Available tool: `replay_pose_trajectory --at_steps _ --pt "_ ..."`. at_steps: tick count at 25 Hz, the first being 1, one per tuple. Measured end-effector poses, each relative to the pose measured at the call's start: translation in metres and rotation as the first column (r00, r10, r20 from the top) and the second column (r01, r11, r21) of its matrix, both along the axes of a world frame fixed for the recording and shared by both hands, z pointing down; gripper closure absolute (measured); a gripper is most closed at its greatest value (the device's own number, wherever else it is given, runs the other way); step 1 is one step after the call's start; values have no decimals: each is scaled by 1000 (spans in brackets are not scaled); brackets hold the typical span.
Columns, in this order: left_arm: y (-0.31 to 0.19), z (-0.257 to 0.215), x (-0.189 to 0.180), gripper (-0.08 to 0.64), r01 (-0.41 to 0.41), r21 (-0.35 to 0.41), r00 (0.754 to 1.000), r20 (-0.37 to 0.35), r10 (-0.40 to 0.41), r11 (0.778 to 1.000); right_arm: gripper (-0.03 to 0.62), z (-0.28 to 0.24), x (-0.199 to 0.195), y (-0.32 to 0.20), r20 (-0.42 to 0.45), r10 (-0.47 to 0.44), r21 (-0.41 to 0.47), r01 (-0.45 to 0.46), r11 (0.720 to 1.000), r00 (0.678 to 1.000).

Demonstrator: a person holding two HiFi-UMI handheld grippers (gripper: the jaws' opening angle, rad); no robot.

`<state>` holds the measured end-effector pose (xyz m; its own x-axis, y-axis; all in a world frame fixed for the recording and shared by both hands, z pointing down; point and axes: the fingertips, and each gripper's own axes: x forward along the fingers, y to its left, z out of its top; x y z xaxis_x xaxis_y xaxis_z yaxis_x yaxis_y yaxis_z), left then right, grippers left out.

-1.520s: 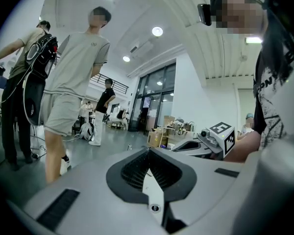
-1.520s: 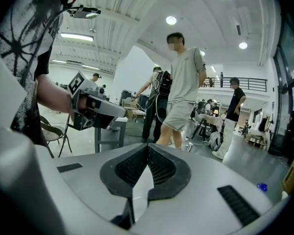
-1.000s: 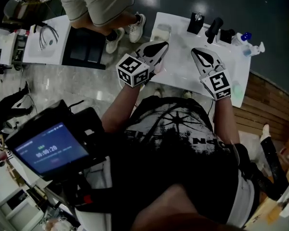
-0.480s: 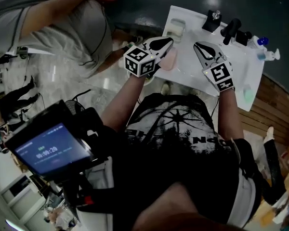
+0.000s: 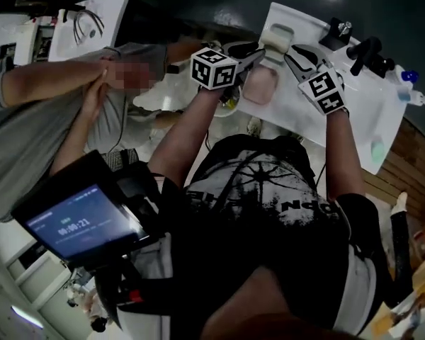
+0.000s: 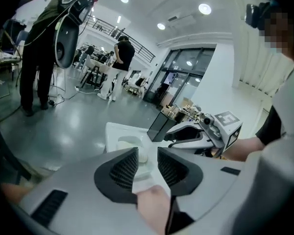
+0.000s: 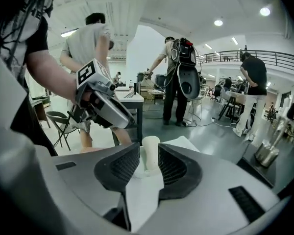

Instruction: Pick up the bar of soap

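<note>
Head view: our left gripper (image 5: pixel 258 51) and right gripper (image 5: pixel 294 52), jaws just opened and empty, crowd the bar of soap (image 5: pixel 278 38) (slippery, we judge) and may clash.

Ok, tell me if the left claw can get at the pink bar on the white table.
Likely yes. The left claw, its jaws just opening and gripping nothing, hangs right over the pink bar; nothing lies between them. Its tips point past the bar, so pull back slightly.

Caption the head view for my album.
Left gripper and right gripper, jaws just opened, nothing gripped, flank the pink soap on a white table.
</note>
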<state>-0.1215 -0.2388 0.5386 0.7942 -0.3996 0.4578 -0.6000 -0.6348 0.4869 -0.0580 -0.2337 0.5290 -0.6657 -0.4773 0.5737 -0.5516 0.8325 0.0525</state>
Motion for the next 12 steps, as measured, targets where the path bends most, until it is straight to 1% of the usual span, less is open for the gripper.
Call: replay_pose_trajectory --at_steps 2,6,8,12 --pt "-8 8 -2 429 -4 -41 1000 -11 3 999 459 13 -7 -8 -21 -20 -17 19 1000 1000" --pt "-25 25 -4 401 -23 -104 1000 -9 22 994 423 38 -19 -25 -73 -66 -39 63 997 995" --pt "-33 30 -3 387 -25 -137 999 -28 22 990 398 51 -25 -31 -90 -93 -56 89 995 992" --pt "-44 42 2 374 -45 -188 997 -73 32 981 375 70 -36 -40 -109 -138 -80 130 988 984"
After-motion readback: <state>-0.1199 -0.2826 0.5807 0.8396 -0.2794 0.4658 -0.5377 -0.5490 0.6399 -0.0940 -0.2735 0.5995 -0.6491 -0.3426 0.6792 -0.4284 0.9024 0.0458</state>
